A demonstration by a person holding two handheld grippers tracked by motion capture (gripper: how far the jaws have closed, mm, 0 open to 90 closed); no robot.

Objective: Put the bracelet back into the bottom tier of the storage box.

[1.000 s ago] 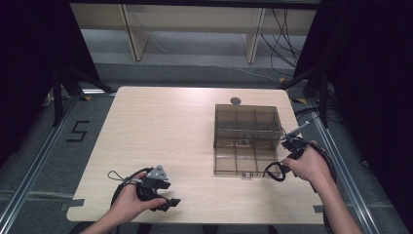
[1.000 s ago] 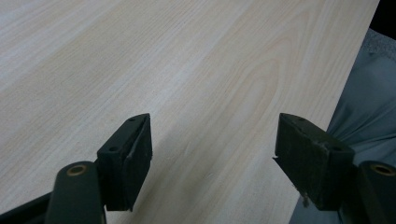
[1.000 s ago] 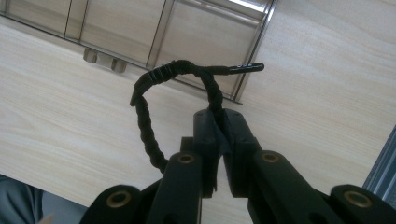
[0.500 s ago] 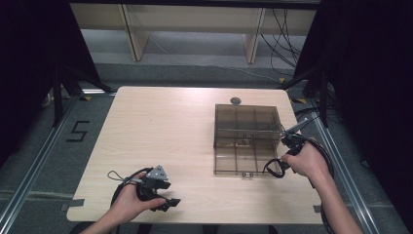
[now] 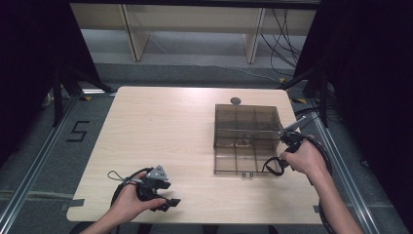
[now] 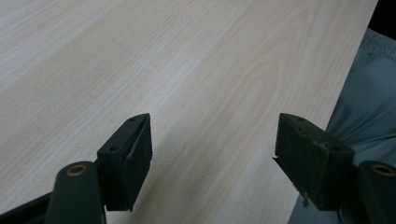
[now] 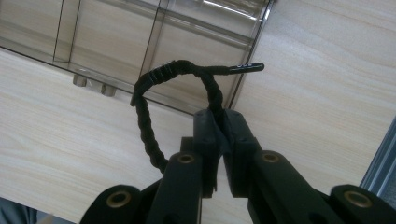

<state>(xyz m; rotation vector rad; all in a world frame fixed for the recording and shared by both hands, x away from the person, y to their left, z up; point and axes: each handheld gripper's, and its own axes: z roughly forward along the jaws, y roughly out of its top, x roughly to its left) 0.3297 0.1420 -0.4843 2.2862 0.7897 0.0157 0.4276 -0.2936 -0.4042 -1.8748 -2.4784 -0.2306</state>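
A pale wood table [image 5: 160,126] fills mid-frame; grey floor at left bears a black "5" [image 5: 78,131]. Left gripper [image 6: 212,154] gapes empty; right gripper [image 7: 219,123] pinches a cord [image 7: 154,88] by the box [image 5: 246,122].

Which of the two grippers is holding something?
The right gripper: its jaws are shut on a black cord beside the clear box. The left gripper is open over bare table.
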